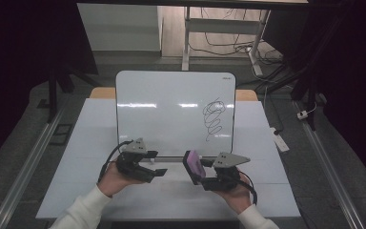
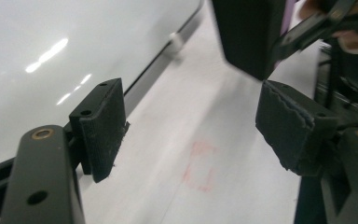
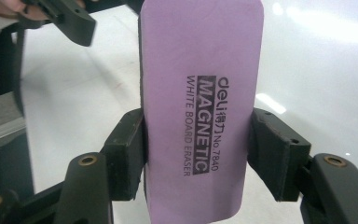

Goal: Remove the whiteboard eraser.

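Table (image 1: 100, 191): a pale work surface running from the person's edge outward; it carries everything, so both hands work low over its near half.
Whiteboard (image 1: 162, 114): a glossy white board propped upright at twelve o'clock from the hands, its face turned toward the person so it can be reached and wiped.
Scribble (image 1: 214, 119): a looping black marker line on the board's right half, at about one o'clock from the eraser; judged to be the mark due for wiping.
Right gripper (image 1: 209, 177): at five o'clock on the table, clenched on the eraser. In the right gripper view both pads press the purple block's long sides, which keeps the felt face free.
Left gripper (image 1: 156, 164): at seven o'clock, released, nothing between its pads; the left gripper view shows bare table between them. It sits just beside the eraser, likely clear of the grip.
Whiteboard eraser (image 3: 198, 107): a purple magnetic block printed "WHITE BOARD ERASER", upright in the right gripper, just in front of the board's lower edge, not yet touching the scribble.
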